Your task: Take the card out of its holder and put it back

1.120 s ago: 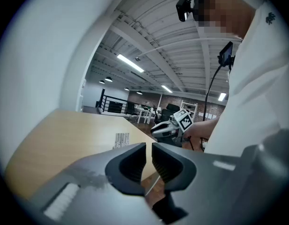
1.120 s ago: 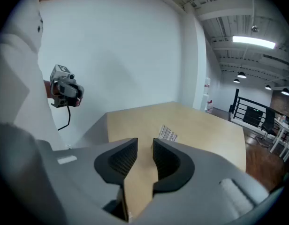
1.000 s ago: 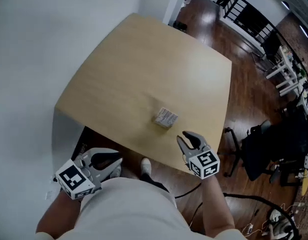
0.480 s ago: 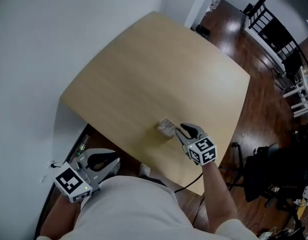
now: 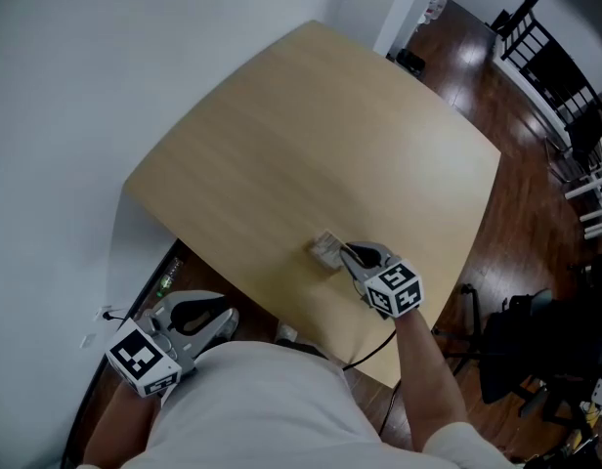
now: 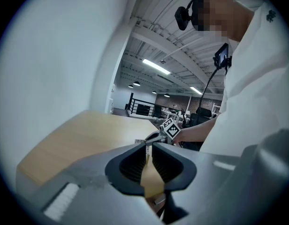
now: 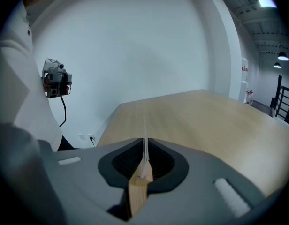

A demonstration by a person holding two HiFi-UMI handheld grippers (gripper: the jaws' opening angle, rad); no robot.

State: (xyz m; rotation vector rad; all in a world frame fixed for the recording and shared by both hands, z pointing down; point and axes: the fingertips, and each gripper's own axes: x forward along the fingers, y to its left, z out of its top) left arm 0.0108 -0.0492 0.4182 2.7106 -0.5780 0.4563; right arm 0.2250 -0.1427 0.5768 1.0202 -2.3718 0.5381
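While its jaws are closing, the right gripper point(image 5: 346, 253) takes the card point(image 7: 144, 135) between them. In the right gripper view the card stands upright and edge-on, with both pads drawn in against its faces and its top edge rising clear above the jaw tips. At its foot sits the holder point(image 5: 324, 253), which rests on the table point(image 5: 281, 135) close to the near edge and towards the table's right near corner.

From the holder, bare tabletop spreads far and left, so the widest free surface lies on those two sides. On the near side only a narrow strip of wood separates the holder from the edge, and the right gripper's marker cube point(image 5: 394, 289) already hangs over that strip.

Along the table's left side runs a white wall point(image 5: 76, 115), with the left corner set near it. To the right of the table the dark wood floor point(image 5: 506, 213) is open, and black chairs point(image 5: 550, 66) stand well apart at the far right.

Off the table, the left gripper point(image 5: 226, 318) hangs near and left of the near edge, beside the person's white shirt point(image 5: 272, 408). Its jaws are drawn together to a thin slit with nothing between them. A dark cable point(image 5: 365, 357) trails under the near edge below the right arm.
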